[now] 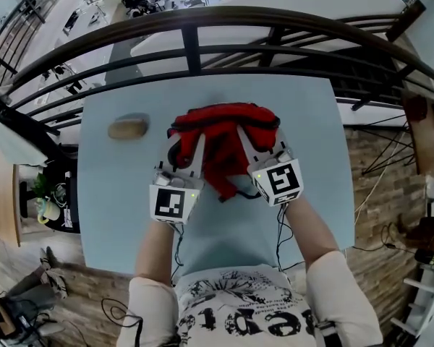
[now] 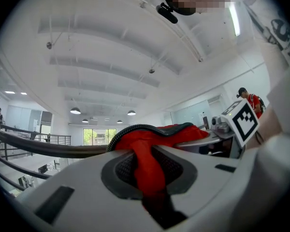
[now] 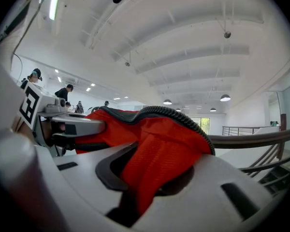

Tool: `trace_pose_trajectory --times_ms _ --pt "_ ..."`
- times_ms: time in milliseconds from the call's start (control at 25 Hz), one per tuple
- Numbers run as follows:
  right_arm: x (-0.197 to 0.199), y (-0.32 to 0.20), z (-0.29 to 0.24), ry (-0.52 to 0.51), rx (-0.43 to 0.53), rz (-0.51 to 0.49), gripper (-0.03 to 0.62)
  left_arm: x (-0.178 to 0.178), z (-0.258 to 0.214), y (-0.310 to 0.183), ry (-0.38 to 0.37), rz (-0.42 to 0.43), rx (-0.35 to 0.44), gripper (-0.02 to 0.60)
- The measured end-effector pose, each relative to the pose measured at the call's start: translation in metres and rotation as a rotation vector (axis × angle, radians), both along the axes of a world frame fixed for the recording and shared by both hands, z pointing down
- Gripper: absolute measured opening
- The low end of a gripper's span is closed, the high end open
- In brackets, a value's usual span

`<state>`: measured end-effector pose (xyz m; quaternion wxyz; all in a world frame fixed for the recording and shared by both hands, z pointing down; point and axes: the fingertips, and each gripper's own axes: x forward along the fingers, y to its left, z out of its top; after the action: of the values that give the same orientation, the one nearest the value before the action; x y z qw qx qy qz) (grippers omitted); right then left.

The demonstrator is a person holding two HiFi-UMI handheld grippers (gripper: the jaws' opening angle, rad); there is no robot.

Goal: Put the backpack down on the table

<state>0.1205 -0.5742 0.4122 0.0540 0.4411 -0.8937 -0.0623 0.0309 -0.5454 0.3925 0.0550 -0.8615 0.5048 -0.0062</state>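
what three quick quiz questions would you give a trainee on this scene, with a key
1. True or false: the left gripper and the right gripper are both shut on fabric of the red backpack.
2. In the head view, what lies on the table to the left of the red backpack?
A. a brownish oval object
B. a blue mug
C. a pair of scissors
3. Fill in: beyond the table's far edge runs a dark curved ____.

Key: 1 true; 2 A; 3 railing
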Motion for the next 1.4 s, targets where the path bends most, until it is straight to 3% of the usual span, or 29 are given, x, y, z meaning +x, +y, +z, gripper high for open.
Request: trace_pose_trajectory --times_ms 400,800,1400 --pt "0.001 0.049 0.035 -0.032 -0.117 -0.004 0.074 -0.002 0.034 0.047 0.031 -0.006 -0.083 0.060" --pt "0.001 0.098 0.088 0.002 -0.253 -0.074 0.087 -0.003 0.088 0.091 0.047 -0.037 -0.152 0.064" --pt "0.014 0.174 0.163 0.016 -0.336 -0.070 0.170 -0.003 0.169 0.169 0.026 -0.074 -0.291 0.096"
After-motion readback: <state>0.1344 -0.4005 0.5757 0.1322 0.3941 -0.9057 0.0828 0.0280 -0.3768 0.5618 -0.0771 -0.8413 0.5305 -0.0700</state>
